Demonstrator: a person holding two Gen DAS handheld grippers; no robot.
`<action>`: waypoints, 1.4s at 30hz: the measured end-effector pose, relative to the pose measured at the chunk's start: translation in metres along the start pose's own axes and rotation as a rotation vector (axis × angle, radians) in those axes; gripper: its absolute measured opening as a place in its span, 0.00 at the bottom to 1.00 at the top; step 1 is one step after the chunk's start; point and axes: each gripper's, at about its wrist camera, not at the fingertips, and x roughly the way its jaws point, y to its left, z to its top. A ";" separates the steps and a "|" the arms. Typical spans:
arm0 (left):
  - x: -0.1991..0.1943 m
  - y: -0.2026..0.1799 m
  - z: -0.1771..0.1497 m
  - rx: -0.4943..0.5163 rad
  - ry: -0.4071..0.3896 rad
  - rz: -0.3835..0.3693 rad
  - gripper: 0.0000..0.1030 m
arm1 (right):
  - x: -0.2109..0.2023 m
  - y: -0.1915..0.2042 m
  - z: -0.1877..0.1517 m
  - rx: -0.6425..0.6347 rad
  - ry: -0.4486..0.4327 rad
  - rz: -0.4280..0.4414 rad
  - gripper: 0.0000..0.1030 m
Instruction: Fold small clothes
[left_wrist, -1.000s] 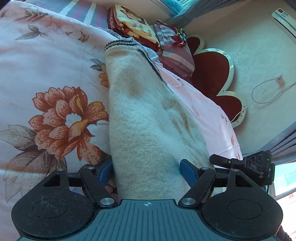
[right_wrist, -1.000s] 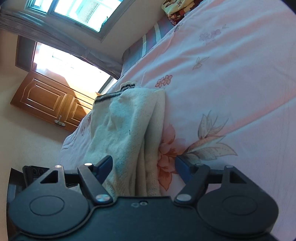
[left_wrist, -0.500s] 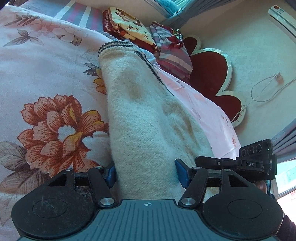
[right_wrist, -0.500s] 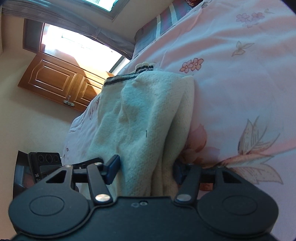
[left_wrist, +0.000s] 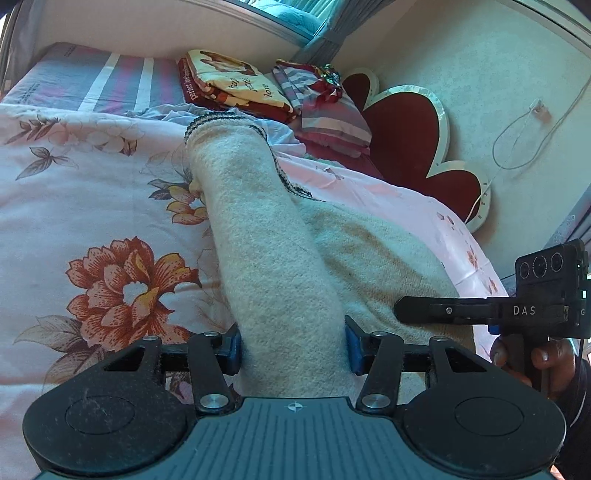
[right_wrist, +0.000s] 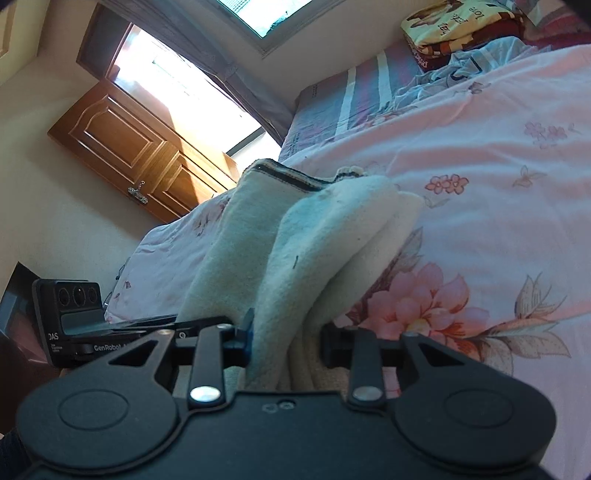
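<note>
A cream knit sweater (left_wrist: 273, 243) with dark striped trim lies on the pink floral bedspread (left_wrist: 74, 206). My left gripper (left_wrist: 293, 345) is shut on its near edge, the cloth bunched between the blue pads. In the right wrist view the same sweater (right_wrist: 314, 240) is folded into thick layers, and my right gripper (right_wrist: 286, 341) is shut on its near end. The near end is lifted off the bed. The right gripper also shows at the right of the left wrist view (left_wrist: 424, 310), beside the sweater.
Folded clothes (left_wrist: 236, 85) and a striped pile (left_wrist: 325, 110) sit at the head of the bed by a red heart-shaped cushion (left_wrist: 413, 140). A wooden cabinet (right_wrist: 129, 147) and bright window (right_wrist: 192, 92) stand beyond the bed's far side.
Both grippers have closed on the sweater's near end and raised it. The cloth now bunches narrower between the fingers, and the far trim has drawn nearer.
</note>
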 end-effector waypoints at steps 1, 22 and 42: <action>-0.009 0.000 -0.001 0.007 -0.006 0.000 0.50 | -0.001 0.006 -0.001 -0.006 -0.004 -0.001 0.30; -0.189 0.103 -0.086 -0.016 -0.046 0.138 0.50 | 0.096 0.157 -0.092 -0.066 0.046 0.084 0.30; -0.247 0.127 -0.153 0.054 -0.203 0.362 0.80 | 0.089 0.162 -0.132 -0.056 -0.074 -0.066 0.41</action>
